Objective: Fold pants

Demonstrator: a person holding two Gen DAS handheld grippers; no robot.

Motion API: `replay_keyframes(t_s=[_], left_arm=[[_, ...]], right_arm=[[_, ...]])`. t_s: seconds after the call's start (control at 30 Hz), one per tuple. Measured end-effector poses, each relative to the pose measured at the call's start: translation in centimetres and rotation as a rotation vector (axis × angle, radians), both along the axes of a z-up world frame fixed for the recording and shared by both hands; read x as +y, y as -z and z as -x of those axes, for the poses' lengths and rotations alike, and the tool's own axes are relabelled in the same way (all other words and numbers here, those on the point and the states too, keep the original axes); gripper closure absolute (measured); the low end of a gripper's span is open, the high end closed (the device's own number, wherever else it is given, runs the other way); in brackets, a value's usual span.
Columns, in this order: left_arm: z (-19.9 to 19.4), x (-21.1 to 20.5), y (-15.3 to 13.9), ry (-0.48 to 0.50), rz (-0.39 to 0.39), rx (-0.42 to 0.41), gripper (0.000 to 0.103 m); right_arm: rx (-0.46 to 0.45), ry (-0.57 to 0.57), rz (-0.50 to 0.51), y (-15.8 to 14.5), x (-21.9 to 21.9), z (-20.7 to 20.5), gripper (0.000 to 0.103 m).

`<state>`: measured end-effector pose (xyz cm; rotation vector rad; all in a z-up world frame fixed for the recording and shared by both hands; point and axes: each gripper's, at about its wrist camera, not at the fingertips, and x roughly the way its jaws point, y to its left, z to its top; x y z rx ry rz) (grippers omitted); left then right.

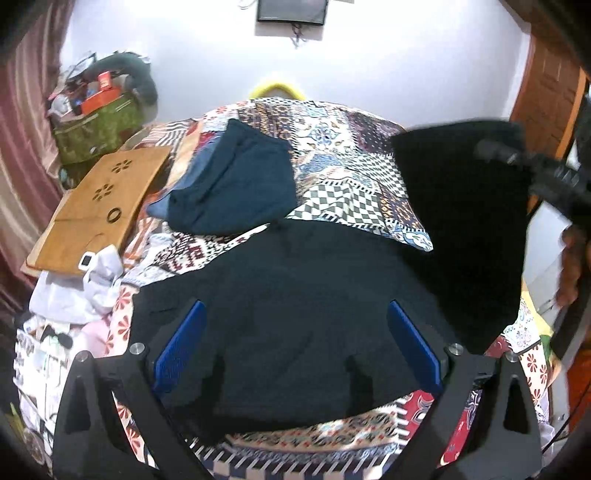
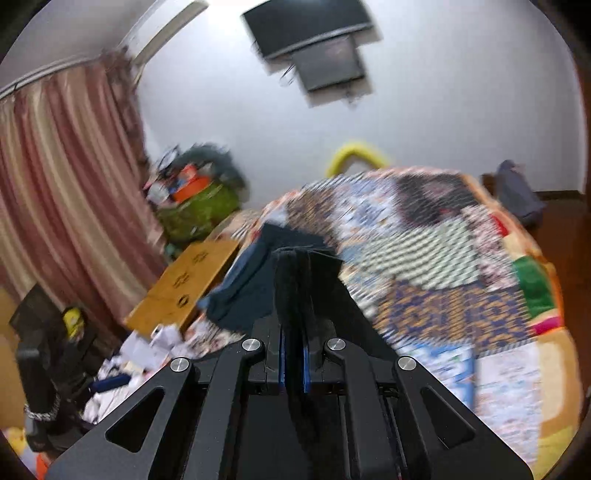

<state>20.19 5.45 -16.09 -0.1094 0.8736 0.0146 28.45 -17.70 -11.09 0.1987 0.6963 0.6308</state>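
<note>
On the bed with the multicoloured patchwork cover (image 1: 343,155), left wrist view: the black fabric pants (image 1: 295,325) lie spread below the left tongs (image 1: 295,350), whose blue-padded fingers (image 1: 181,347) stand wide apart with nothing pressed between them. Whether the pads touch the cloth cannot be told. One part of the pants is lifted at the right into a dark hanging sheet, its top edge blurred, carried by the right tongs (image 1: 517,162), of which only a black tip shows. A hand (image 1: 572,266) is cut off by the right border. Beyond the pants lies a folded dark teal garment (image 1: 236,184) over a lighter blue layer. A flat tan wooden board with flower-shaped cut-outs (image 1: 99,206) rests at the left edge of the bed, beside crumpled white cloth (image 1: 77,291). A green bag heaped with clutter (image 1: 96,133) stands against the white wall.

Right wrist view: the right tongs (image 2: 293,280) are closed on a fold of the black pants (image 2: 291,406), which fills the narrow gap between the blue pads and hides the fingertips. The picture is smeared; the bed cover's pattern is illegible. The teal garment (image 2: 243,291), wooden board (image 2: 181,288), pink striped curtain (image 2: 66,199) and a dark wall-mounted screen (image 2: 310,33) remain recognisable.
</note>
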Motion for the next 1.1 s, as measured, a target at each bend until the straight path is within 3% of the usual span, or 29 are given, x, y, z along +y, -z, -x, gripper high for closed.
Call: replay_keyframes(t_s=[0.23,0.47,0.7,0.83,1.1], left_arm=[[2.2,1.7,0.3,-0.043,0.037,0.002,0.004],[2.9,2.1,1.1,-0.053,0.033,0.029,0.004],[2.4,1.9,0.7,-0.046,0.020,0.034,0.004],[1.3,1.3,0.1,-0.032,0.003,0.026,0.004],[-2.8,-1.0,-1.2,0.045,0.005,0.011,0.004]], right_arm=[[0.120,-0.177,0.119,6.1,6.7,2.2,0.097],[0.176,-0.269,0.218,9.5,7.9,4.5,0.091],[0.183,-0.352,0.216,8.0,6.5,6.4,0.067],[0.147,-0.351,0.203,6.4,4.5,6.9,0.064],[0.057,-0.204,0.171,3.1,-0.8,3.6,0.063]])
